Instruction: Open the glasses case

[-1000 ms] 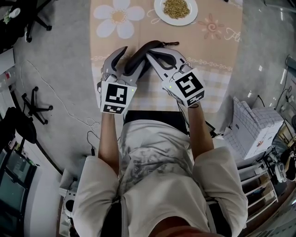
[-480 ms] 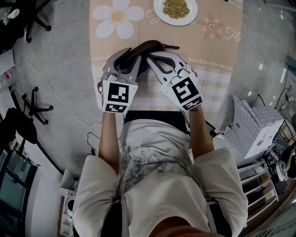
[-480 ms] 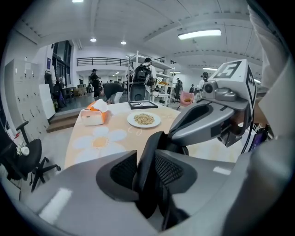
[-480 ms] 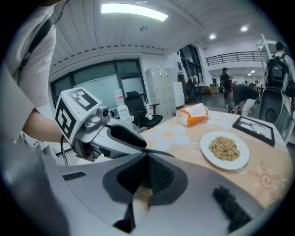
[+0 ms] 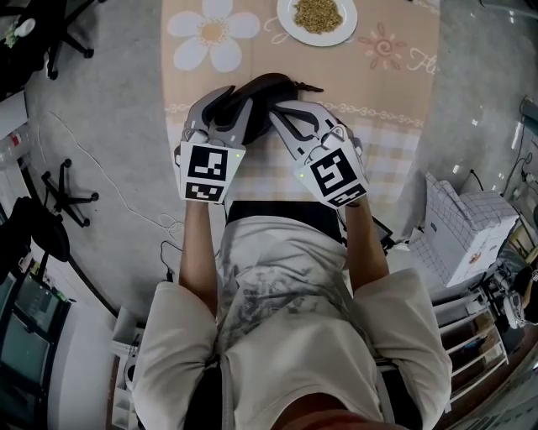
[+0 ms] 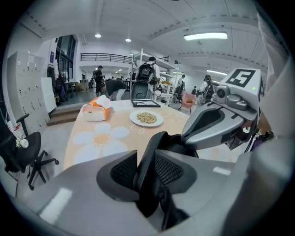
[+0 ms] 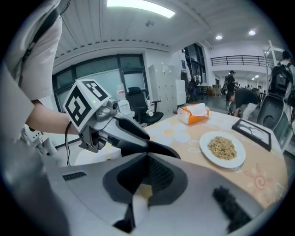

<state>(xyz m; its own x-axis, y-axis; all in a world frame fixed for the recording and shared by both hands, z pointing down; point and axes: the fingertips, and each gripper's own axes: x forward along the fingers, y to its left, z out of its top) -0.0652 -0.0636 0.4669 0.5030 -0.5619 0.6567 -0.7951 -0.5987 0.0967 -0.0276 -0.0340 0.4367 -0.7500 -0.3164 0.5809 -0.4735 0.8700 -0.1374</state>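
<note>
- Your left claw (image 6: 146, 166) is closing on a black edge of the glasses case (image 5: 267, 86), which stands upright between its mesh pads. The case sits between both claws, over the near part of the table (image 5: 395, 126).
- Your right claw (image 7: 147, 173) is clenched, apparently pinching a thin lip of the case.
- Both grips look shallow. If you pull the claws apart quickly, an edge could slip free and the case could snap shut or drop.
- If you pull askew instead of straight apart, you could twist the hinge.
- If both claws hold the same half, pulling will open nothing.
- A sudden release could send the case toward the plate (image 5: 284, 20) of grain beyond.
</note>
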